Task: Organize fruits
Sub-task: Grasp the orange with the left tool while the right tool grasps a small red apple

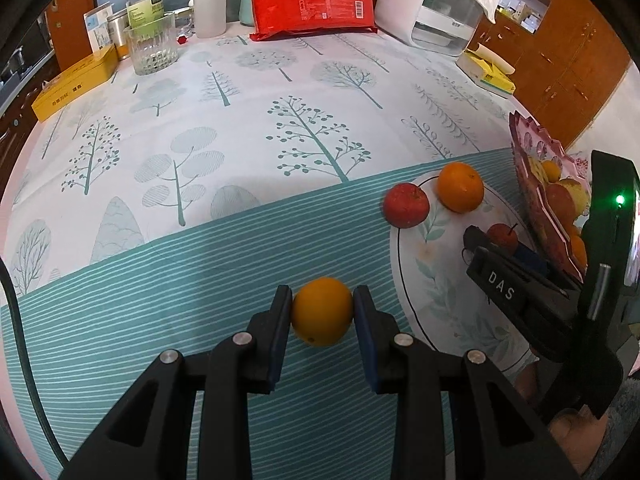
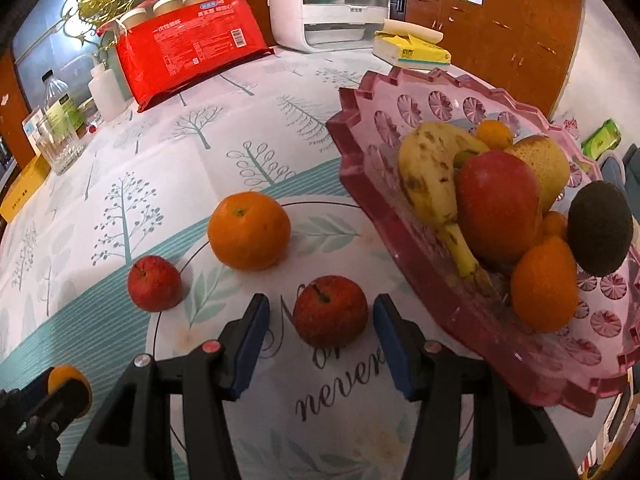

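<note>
**Orange pinched on the left, apple framed on the right**

My left gripper (image 1: pixel 322 312) is pinching a small orange (image 1: pixel 322 311) between both pads, above the striped tablecloth (image 1: pixel 160 280). My right gripper (image 2: pixel 322 332) is spread wide around a small red apple (image 2: pixel 330 311), pads not touching it. Just beside it sits the pink fruit tray (image 2: pixel 400 128), already holding fruit
</note>
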Tool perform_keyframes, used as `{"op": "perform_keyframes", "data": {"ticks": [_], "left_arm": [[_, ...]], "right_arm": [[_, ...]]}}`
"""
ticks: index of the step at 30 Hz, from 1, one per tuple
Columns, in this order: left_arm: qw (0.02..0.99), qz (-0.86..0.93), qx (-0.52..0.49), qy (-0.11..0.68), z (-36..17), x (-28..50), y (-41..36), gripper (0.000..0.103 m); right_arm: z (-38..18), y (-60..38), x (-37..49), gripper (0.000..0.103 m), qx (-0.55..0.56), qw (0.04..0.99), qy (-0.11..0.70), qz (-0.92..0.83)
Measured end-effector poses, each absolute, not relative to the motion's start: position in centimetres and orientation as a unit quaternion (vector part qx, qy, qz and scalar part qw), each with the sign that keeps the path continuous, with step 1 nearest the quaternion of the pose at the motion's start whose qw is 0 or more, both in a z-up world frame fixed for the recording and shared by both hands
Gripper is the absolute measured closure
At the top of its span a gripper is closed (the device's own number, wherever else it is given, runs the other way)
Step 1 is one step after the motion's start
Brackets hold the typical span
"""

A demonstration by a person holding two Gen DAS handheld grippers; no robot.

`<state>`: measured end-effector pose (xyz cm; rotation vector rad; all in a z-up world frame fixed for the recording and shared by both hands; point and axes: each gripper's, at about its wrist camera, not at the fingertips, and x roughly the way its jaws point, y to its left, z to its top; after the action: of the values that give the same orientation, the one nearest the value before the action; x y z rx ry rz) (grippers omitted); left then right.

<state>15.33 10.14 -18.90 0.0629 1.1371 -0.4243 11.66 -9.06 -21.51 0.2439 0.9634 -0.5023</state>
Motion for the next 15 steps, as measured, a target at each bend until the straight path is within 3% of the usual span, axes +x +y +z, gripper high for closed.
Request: {"op": "perform_keyframes", "data": {"ticks": [2, 5, 15], "left_arm": [[0.821, -0.197, 0.028, 0.535, -18.9, 15.3, 10.1, 0.073], [0.822, -0.194, 0.026, 0.535, -18.8, 15.3, 10.1, 0.073], [0.828, -0.198, 0.026, 0.524, -17.5, 14.1, 9.9, 0.073]], "right_arm": [[-21.5, -9.1, 11.6, 0.050, 0.115, 0.850, 0.456, -0.238], [-21.4, -9.2, 11.5, 0.067, 0.118, 0.853, 0.454, -0.229], [-20.7, -7.7, 9.2, 0.068, 0.120, 0.857, 0.478, -0.153]]}}
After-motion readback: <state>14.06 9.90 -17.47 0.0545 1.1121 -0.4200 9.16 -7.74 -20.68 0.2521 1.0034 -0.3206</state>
